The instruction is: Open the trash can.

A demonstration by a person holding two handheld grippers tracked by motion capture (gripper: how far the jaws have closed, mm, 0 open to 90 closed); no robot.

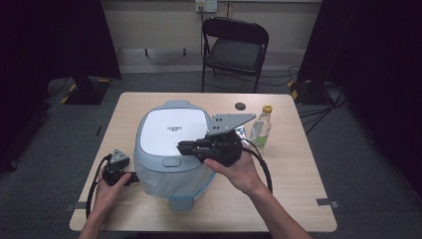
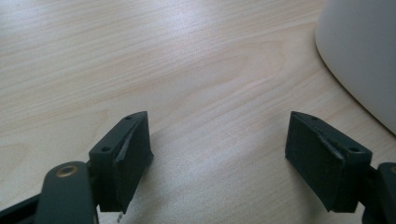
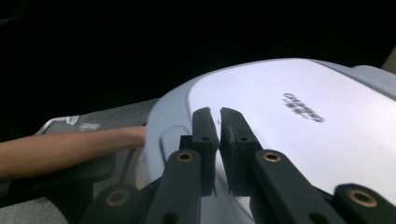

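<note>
- Right tool (image 3: 215,114) is hovering, jaws nearly closed and empty, tips over the cooker (image 1: 171,149) lid, likely heading for its latch.
- Left tool (image 2: 217,149) is resting wide open and empty on the surface (image 2: 140,56) beside the cooker, perhaps ready to steady it.

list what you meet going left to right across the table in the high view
left gripper held in the left hand → pale blue rice cooker with a white lid → right gripper over the cooker's lid → clear plastic bottle with a yellow cap
</note>
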